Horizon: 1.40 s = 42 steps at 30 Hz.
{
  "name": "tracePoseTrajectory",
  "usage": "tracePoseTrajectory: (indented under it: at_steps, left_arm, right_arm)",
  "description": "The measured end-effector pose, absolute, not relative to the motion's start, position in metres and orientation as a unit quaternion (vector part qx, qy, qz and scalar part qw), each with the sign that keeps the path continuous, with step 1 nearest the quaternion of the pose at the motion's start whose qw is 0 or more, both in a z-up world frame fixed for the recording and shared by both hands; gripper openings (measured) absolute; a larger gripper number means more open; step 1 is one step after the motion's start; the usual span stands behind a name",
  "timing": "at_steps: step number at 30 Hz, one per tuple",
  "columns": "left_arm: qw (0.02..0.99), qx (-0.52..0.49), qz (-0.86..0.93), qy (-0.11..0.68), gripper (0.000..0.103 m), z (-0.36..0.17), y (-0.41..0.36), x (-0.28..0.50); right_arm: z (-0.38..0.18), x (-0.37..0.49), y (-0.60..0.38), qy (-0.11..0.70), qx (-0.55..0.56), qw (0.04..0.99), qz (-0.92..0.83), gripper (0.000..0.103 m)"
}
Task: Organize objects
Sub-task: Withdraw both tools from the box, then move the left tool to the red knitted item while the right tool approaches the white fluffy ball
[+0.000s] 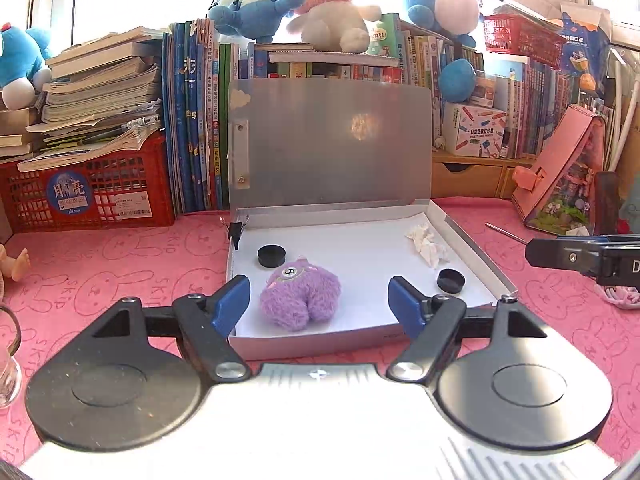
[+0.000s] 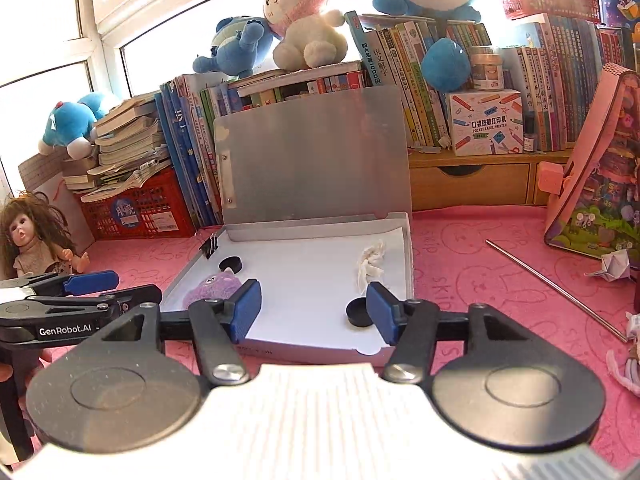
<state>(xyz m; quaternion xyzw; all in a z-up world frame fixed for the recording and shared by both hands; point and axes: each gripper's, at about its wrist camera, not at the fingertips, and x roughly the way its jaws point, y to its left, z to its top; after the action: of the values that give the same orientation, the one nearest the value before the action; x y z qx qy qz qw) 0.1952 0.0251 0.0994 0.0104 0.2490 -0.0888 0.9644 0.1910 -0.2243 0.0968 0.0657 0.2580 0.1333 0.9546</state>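
On the pink surface lay an open, flat box, lid upright. Inside it, a fuzzy purple plush, rounded and soft, was seen just ahead of the left gripper, the nearer one; the right gripper was aimed further right. Both jaws stood open, empty.

Strong backlight from the windows behind the books; panes blown out to white in both views; plush toys up top rim-lit, edges bleeding into glare; desk mat evenly bright, saturated pink; round hotspot on the open lid; short soft shadows under items in the box; heavy fisheye bending at the edges; centre sharp, no motion blur.
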Motion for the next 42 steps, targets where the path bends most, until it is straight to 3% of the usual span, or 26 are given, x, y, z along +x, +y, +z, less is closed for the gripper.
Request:
tracePoseTrajectory:
  at_steps: [15, 42]
  left_arm:
    - [0.968, 0.003, -0.101, 0.229, 0.083, 0.068, 0.023, 0.09]
    - [0.97, 0.011, -0.05, 0.239, 0.085, 0.024, 0.026, 0.037]
  right_arm:
    - [0.067, 0.096, -0.233, 0.252, 0.035, 0.956, 0.146, 0.079]
    - [0.028, 0.059, -0.214, 0.266, 0.039, 0.947, 0.176, 0.088]
